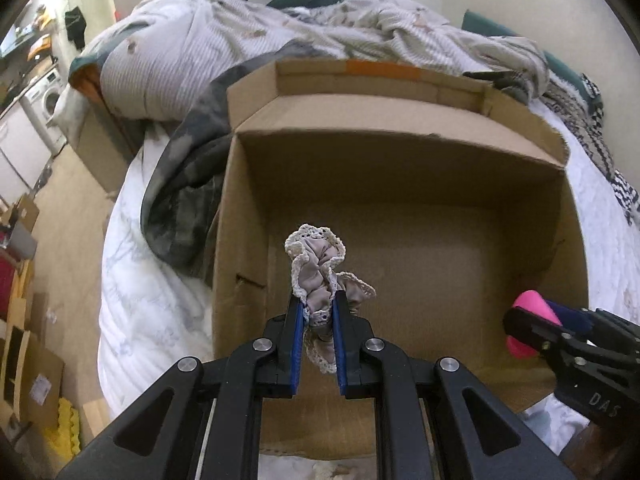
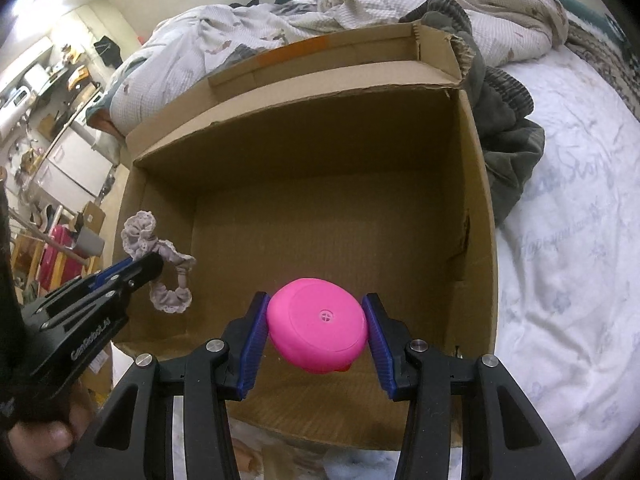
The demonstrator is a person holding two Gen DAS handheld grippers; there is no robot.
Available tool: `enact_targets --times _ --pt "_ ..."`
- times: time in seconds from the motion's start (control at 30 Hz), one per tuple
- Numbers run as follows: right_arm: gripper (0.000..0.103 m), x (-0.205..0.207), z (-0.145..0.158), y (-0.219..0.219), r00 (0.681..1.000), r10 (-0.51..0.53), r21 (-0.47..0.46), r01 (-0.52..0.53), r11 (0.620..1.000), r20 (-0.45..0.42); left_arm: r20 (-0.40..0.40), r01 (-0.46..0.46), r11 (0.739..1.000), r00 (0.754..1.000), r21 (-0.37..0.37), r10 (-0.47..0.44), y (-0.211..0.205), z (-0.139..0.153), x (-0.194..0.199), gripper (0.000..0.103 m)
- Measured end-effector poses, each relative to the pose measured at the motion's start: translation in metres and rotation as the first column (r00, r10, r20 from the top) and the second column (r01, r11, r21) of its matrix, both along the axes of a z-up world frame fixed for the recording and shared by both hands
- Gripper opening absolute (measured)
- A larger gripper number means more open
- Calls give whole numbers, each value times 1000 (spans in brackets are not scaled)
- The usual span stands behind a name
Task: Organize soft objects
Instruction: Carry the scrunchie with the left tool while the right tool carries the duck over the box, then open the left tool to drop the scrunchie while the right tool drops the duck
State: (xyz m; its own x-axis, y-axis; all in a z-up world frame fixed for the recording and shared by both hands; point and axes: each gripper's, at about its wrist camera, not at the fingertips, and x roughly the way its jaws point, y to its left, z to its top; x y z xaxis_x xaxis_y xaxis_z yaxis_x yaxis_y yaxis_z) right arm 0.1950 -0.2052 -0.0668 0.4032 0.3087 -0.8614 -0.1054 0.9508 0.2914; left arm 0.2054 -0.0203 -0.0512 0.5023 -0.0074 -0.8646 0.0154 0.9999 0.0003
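An open cardboard box (image 1: pixel 400 168) stands on the bed; it also shows in the right wrist view (image 2: pixel 304 148). No object shows on the visible part of its floor. My left gripper (image 1: pixel 317 308) is shut on a grey lace-edged scrunchie (image 1: pixel 316 268) and holds it above the box's near left part; the scrunchie also shows in the right wrist view (image 2: pixel 160 264). My right gripper (image 2: pixel 316 320) is shut on a round pink soft toy (image 2: pixel 316 324) above the box's near edge. That toy shows in the left wrist view (image 1: pixel 528 328) at the right.
A rumpled striped duvet (image 1: pixel 224 48) lies behind the box. A dark grey garment (image 1: pixel 188 184) lies against the box's left side, and a dark green garment (image 2: pixel 508 128) lies against its right side. White bed sheet (image 2: pixel 568 280) lies to the right. Boxes and furniture stand on the floor at left.
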Motion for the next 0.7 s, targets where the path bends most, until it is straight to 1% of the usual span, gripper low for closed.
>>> enact_targets --times 0.03,0.13,0.23,0.3,0.4,0.53,0.6,0.63,0.7 --pt "49 1 0 -1 1000 1 -2 -1 1000 -4 -4 -4 1000 1000 -8 4 2 0 0 12" --pt "49 5 -3 -5 1000 -11 -3 11 1000 -16 8 -2 1000 1000 19 2 1 0 -2 12" --pt "49 7 -6 -9 999 -30 14 31 999 -36 4 5 1000 1000 23 -6 1 -2 -4 13" --pt "49 6 -6 -8 999 -21 6 22 1000 -34 0 -2 1000 1000 6 2 4 -3 -3 13" --pt "49 7 -6 -6 999 -11 -7 10 1000 -33 0 5 1000 1000 30 -5 2 -3 -3 13" --pt "49 7 -6 -6 999 -10 -8 10 1000 -31 -7 21 999 1000 32 -21 -4 -6 -6 13" --pt "49 7 -6 -7 999 -11 3 11 1000 -32 -15 43 998 999 52 -43 -9 -8 -7 17" --pt "50 7 -5 -6 999 -12 8 12 1000 -32 -28 49 997 998 53 -47 -10 -10 -7 20" --pt "50 7 -3 -7 1000 -17 20 17 1000 -25 -37 56 997 998 47 -55 -11 -11 -7 32"
